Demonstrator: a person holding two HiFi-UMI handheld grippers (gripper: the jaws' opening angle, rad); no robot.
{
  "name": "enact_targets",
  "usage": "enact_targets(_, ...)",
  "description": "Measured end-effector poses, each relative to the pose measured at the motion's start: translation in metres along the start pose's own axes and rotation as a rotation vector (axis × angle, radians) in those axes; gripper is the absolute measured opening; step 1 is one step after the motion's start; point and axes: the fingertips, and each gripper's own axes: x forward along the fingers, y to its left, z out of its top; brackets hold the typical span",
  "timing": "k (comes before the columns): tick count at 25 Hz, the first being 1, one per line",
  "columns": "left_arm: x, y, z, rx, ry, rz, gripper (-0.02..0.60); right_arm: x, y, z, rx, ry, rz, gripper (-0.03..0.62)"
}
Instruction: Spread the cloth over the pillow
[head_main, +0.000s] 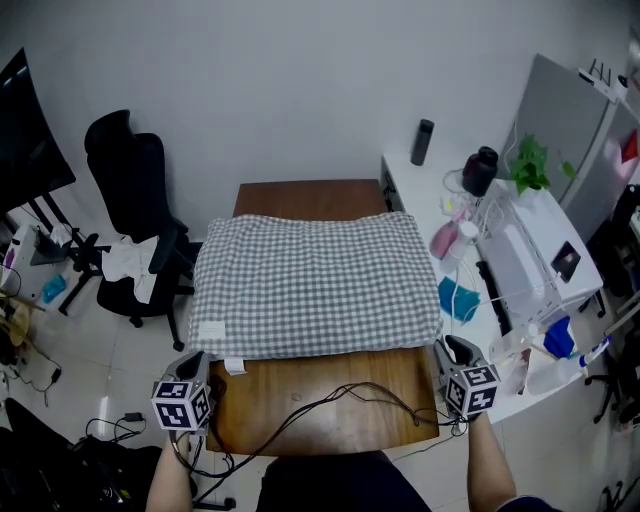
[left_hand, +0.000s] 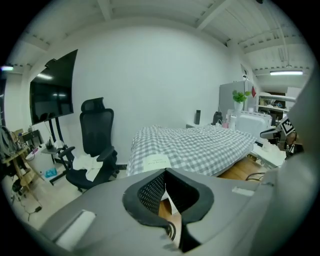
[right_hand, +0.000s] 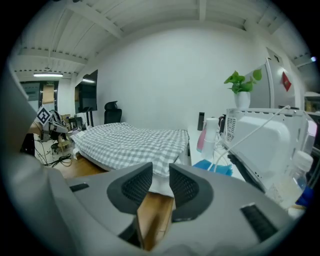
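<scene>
Checked cloth (head_main: 315, 285), left gripper (left_hand: 166, 182) closed, right gripper (right_hand: 160, 175) open, empty, label (left_hand: 156, 162) unseen from right gripper view

One wooden table (head_main: 260, 380); on it one pillow (right_hand: 159, 185) and one grey-checked cloth (head_main: 315, 285), the cloth bearing one white label (head_main: 209, 329). Two grippers, the left gripper (head_main: 195, 360) and the right gripper (head_main: 450, 346), each with one marker cube. At left, one black office chair (head_main: 130, 170) and one dark screen (head_main: 25, 120). At right, one white counter (head_main: 420, 190) with one black cylinder (head_main: 422, 142), one dark jug (head_main: 479, 170), one pink bottle (head_main: 444, 240) and one potted plant (head_main: 530, 165).
</scene>
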Motion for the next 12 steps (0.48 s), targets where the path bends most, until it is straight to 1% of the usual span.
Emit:
enact_targets(2,0.000,-0.007,0.014,0.004,-0.035,-0.005,0.009,0.003,0.002,0.012,-0.008,-0.021,0.012,0.120)
enact_targets(3,0.000,-0.011,0.020,0.002,-0.050,-0.009,0.009,0.005,0.002,0.018,-0.013,-0.032,0.015,0.109)
enact_targets(4,0.002,-0.015,0.027,0.000,-0.063,-0.015,0.009,0.007,0.003,0.024,-0.016,-0.044,0.017,0.082)
enact_targets(5,0.003,-0.019,0.033,-0.003,-0.076,-0.021,0.009,0.008,0.004,0.031,-0.019,-0.056,0.020,0.077)
enact_targets(9,0.014,-0.036,0.058,-0.017,-0.120,-0.050,0.009,0.017,0.012,0.056,-0.037,-0.101,0.026,0.007)
enact_targets(12,0.022,-0.052,0.075,-0.011,-0.143,-0.075,0.009,0.023,0.026,0.077,-0.036,-0.138,0.049,0.000)
